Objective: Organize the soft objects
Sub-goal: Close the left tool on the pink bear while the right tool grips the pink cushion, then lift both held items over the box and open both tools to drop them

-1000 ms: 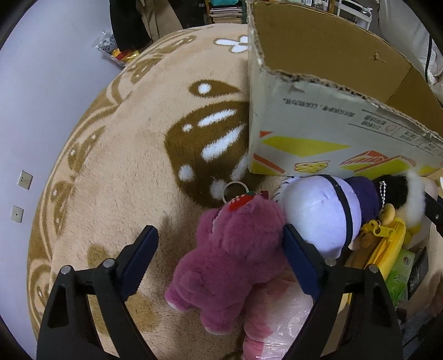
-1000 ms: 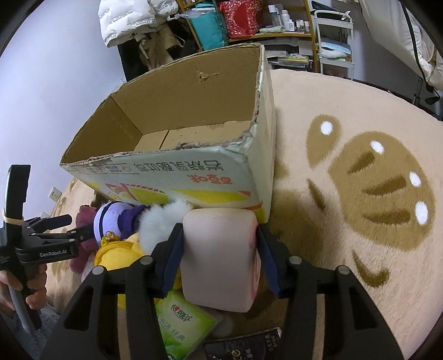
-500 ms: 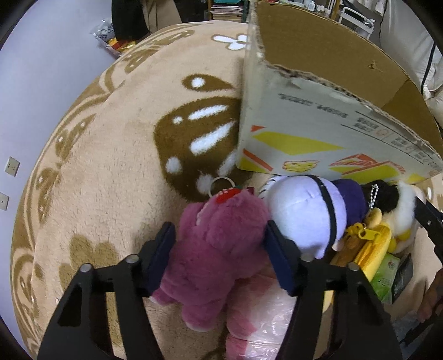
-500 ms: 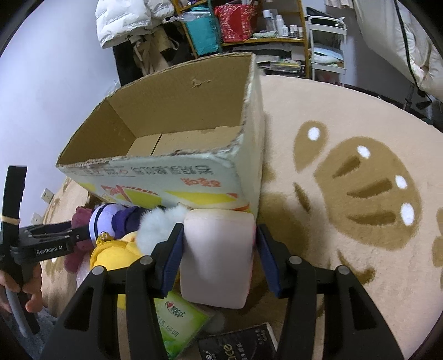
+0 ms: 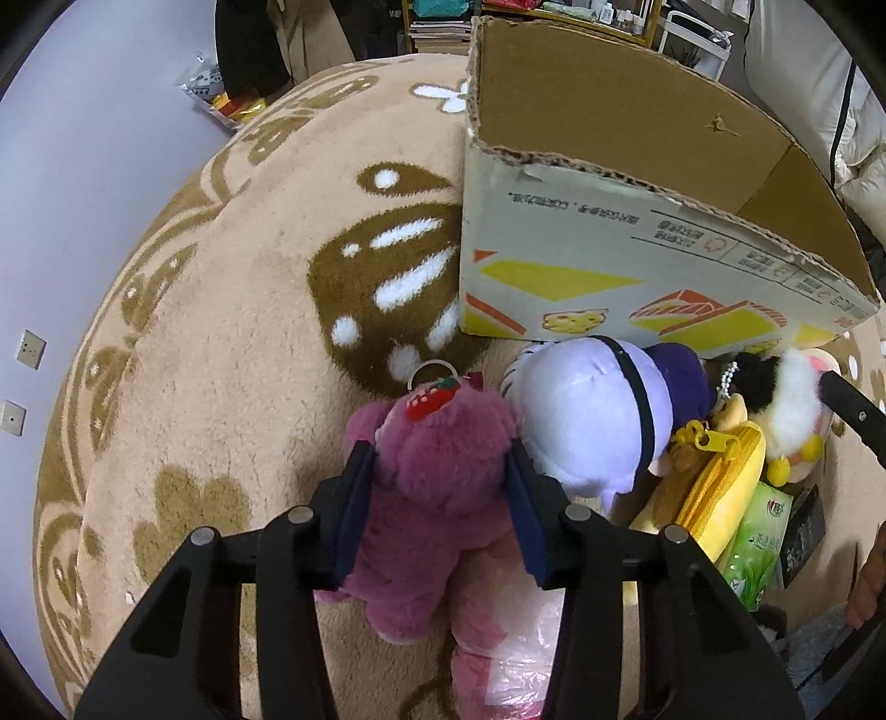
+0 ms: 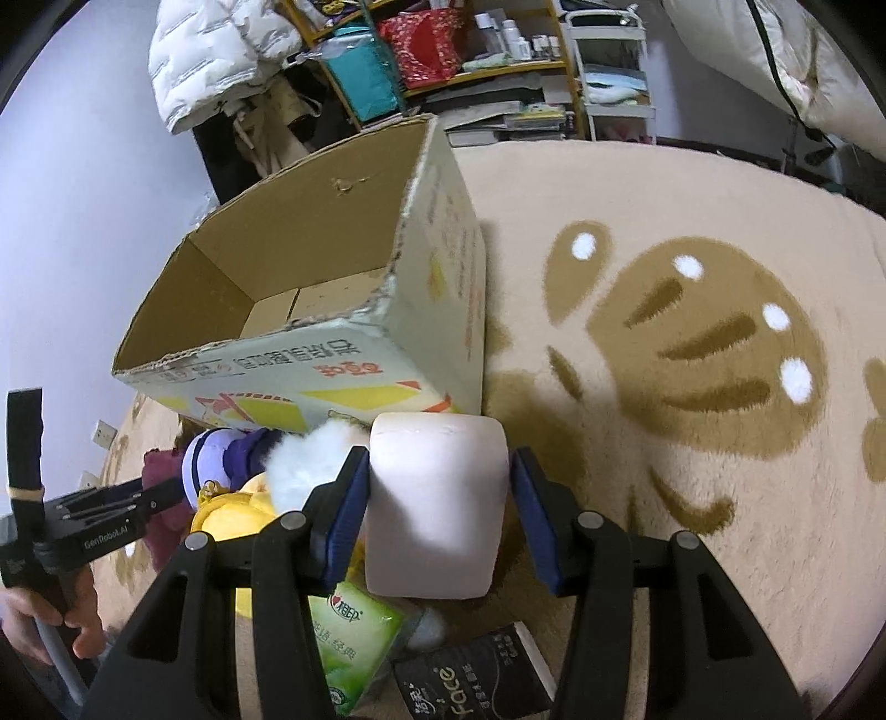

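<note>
In the left wrist view my left gripper (image 5: pixel 440 471) is shut on a magenta plush bear (image 5: pixel 437 487) with a strawberry tag, lying on the rug. Beside it lie a lilac plush (image 5: pixel 587 410), a yellow zip pouch (image 5: pixel 714 498) and a black-and-white furry toy (image 5: pixel 786 393). In the right wrist view my right gripper (image 6: pixel 437 493) is shut on a pale pink soft block (image 6: pixel 437 498), held in front of the open cardboard box (image 6: pixel 310 288). The box also shows in the left wrist view (image 5: pixel 637 266) and looks empty.
A green tissue pack (image 6: pixel 354 631) and a black packet (image 6: pixel 476 681) lie under the right gripper. A beige patterned rug (image 6: pixel 692 332) covers the floor. Shelves and a white jacket (image 6: pixel 221 50) stand behind the box. A pink bagged plush (image 5: pixel 504 626) lies below the bear.
My left gripper has closed from wide open onto the magenta bear. My right gripper has lifted the pink block a little, still shut on it.
</note>
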`<state>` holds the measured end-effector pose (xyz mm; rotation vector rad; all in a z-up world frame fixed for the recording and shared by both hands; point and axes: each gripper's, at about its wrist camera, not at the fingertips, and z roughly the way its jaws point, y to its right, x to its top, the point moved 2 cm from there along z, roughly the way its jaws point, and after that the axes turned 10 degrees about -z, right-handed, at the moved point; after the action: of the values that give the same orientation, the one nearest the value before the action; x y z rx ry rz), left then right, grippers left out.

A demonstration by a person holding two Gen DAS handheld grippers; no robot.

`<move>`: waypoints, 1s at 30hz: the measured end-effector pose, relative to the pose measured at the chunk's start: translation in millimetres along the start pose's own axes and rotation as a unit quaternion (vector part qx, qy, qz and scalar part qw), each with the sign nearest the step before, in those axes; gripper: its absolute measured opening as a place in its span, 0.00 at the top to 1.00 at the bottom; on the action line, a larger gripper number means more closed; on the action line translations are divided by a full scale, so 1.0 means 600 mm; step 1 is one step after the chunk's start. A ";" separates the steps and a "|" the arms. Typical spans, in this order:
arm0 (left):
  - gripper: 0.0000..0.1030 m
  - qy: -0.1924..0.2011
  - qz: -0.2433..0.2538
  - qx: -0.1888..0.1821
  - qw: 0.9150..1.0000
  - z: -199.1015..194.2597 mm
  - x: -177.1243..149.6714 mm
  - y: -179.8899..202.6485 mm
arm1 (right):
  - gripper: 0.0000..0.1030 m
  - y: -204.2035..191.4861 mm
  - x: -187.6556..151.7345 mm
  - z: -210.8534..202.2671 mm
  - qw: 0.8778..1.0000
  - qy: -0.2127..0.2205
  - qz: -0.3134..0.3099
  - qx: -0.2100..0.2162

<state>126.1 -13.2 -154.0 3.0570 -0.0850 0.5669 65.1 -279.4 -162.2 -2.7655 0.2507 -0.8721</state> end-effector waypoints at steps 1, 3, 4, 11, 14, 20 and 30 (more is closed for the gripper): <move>0.57 0.001 0.000 0.000 1.000 -0.003 -0.002 0.001 | 0.48 0.001 0.000 -0.001 1.000 0.001 0.001 0.000; 0.58 0.004 0.002 -0.001 1.000 -0.008 -0.003 0.000 | 0.55 -0.002 -0.001 -0.002 1.000 0.003 -0.003 0.001; 0.58 0.005 0.002 -0.001 1.000 -0.010 -0.004 0.000 | 0.57 -0.003 0.000 -0.002 1.000 0.002 -0.005 0.004; 0.59 0.031 0.004 -0.004 1.000 -0.039 -0.005 0.000 | 0.70 -0.019 0.002 -0.020 1.000 0.019 -0.025 0.003; 0.59 0.053 -0.001 -0.009 0.999 -0.064 -0.006 -0.002 | 0.73 -0.028 0.004 -0.034 0.999 0.032 -0.036 0.002; 0.59 0.122 0.000 -0.003 0.992 -0.133 -0.013 -0.002 | 0.74 -0.054 0.009 -0.084 0.995 0.078 -0.069 -0.007; 0.59 0.255 -0.009 -0.021 0.967 -0.254 -0.001 0.006 | 0.76 -0.100 0.027 -0.176 0.978 0.172 -0.120 -0.015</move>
<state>70.9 -10.5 -12.0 2.7598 -0.0521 1.3016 22.2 -243.1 -53.3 -2.6937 -0.0165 -1.4203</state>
